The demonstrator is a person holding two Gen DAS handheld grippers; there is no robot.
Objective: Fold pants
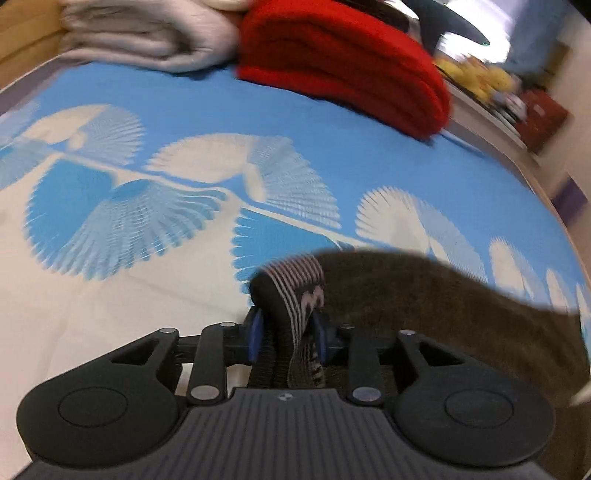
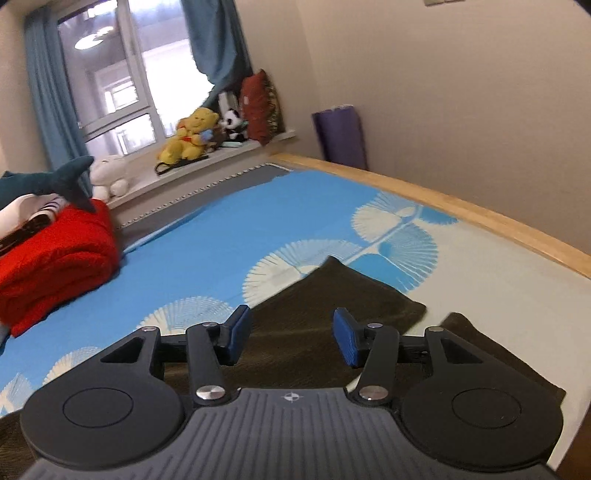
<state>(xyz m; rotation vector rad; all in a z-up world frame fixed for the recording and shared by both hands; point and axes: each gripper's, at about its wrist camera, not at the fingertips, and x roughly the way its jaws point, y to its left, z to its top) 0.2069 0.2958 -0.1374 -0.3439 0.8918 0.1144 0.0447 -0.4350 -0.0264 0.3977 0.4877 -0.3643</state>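
Two grippers: left gripper clamps the limp pants at their striped waistband, twelve o'clock; right gripper gapes empty.

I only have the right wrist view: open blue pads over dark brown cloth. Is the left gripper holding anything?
Observer: Yes. The left gripper is clamped on the striped elastic waistband of the dark brown pants.
Operator: Waistband flat on the bed?
Observer: No, it stands bunched upright between the pads, above the blue and white patterned bedsheet.
Operator: Anything beyond it that I can't see?
Observer: A folded grey blanket lies left of the folded red blanket, at the far end of the bed.
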